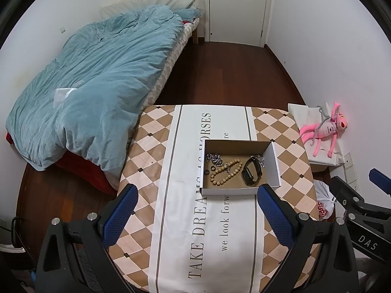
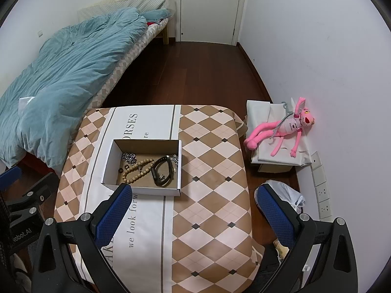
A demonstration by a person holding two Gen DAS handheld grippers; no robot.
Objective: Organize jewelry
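A shallow white cardboard box (image 1: 273, 163) (image 2: 108, 163) sits on the table. Inside lie a wooden bead bracelet (image 1: 226, 172) (image 2: 139, 167), a black wristband (image 1: 251, 172) (image 2: 162, 171), a silver chain (image 1: 214, 158) (image 2: 129, 157), a second silver piece (image 1: 261, 160) (image 2: 174, 158) and small dark rings (image 1: 212, 169) (image 2: 126, 167). My left gripper (image 1: 195, 195) is open and empty, held above the table in front of the box. My right gripper (image 2: 193, 195) is open and empty, in front and to the right of the box.
The table (image 1: 146, 151) (image 2: 210, 151) has a checkered cloth with a printed white strip. A bed with a teal duvet (image 1: 97, 85) (image 2: 61, 73) stands left. A pink plush toy (image 1: 325, 129) (image 2: 286, 129) lies on a covered box at the right wall, above a plastic bag (image 2: 286, 193).
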